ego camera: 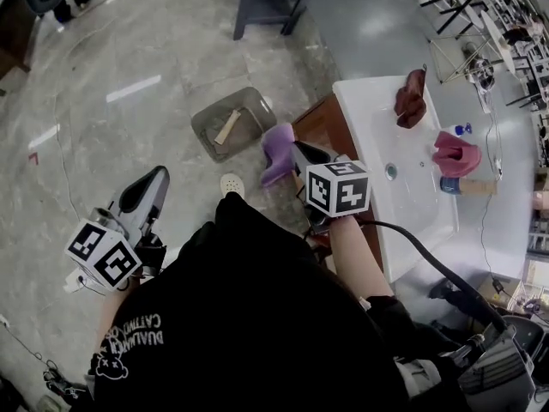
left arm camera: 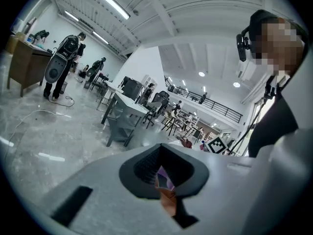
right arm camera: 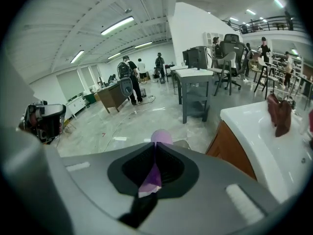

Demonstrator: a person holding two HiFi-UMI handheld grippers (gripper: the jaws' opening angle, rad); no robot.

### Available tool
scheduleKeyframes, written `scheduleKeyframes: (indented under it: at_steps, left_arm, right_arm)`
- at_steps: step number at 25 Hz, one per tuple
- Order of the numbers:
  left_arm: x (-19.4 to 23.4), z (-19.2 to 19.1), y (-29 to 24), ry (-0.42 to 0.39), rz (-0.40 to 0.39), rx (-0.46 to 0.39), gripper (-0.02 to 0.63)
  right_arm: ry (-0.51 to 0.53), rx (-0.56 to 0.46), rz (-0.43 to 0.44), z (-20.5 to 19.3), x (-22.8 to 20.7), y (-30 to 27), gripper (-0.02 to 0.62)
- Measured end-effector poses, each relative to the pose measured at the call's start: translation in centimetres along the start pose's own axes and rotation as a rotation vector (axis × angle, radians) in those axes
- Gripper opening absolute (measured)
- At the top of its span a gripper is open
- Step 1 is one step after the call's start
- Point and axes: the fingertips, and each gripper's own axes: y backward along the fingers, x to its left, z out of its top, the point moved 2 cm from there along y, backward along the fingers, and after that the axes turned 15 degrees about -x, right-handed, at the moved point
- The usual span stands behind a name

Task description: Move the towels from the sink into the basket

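Observation:
My right gripper (ego camera: 296,157) is shut on a purple towel (ego camera: 277,151), which hangs over the floor just left of the sink cabinet. In the right gripper view the purple towel (right arm camera: 161,137) bulges out past the closed jaws of that gripper (right arm camera: 155,148). The grey basket (ego camera: 206,127) stands on the floor beyond it, with a tan piece inside. A dark red towel (ego camera: 413,99) and a pink towel (ego camera: 455,154) lie on the white sink (ego camera: 386,221). My left gripper (ego camera: 154,178) is low at the left, jaws together and holding nothing.
A wooden cabinet (ego camera: 322,127) carries the sink. A white shoe (ego camera: 232,184) lies on the floor near my feet. A grey table (ego camera: 266,3) stands farther back. A black cable (ego camera: 446,273) runs along the sink's near side. People stand far off in the hall.

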Motion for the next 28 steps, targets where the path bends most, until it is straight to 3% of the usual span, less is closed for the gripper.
scheduleKeyframes:
  at_steps: [6,11,17,19,23,28]
  left_arm:
    - [3.4,-2.6,-7.4,0.032,0.027,0.04,0.002]
    - [7.3,-4.2,-12.9,-0.029,0.098,-0.043,0.002]
    - [12.8,-7.2,-17.4,-0.021,0.2,0.02,0.003]
    - [14.8,-7.8,-17.9,-0.051,0.247,0.031,0.003]
    - [19.5,-10.2,-18.0,-0.084,0.328,0.135,0.003]
    - [23.5,-13.3,-18.2,-0.102,0.415,0.224,0.003]
  right_arm:
    - [0.0,0.107,0.061,0.1,-2.6,-7.7,0.021]
    - [-0.014,0.181,0.121,-1.3,-4.8,-14.2,0.021]
    - [-0.048,0.291,0.183,-3.0,-7.1,-21.1,0.021]
    - [-0.041,0.332,0.208,-3.9,-8.0,-23.3,0.021]
    - [-0.049,0.382,0.236,-6.2,-9.9,-28.1,0.021]
    - [0.042,0.443,0.235,-11.2,-12.0,-32.1,0.023]
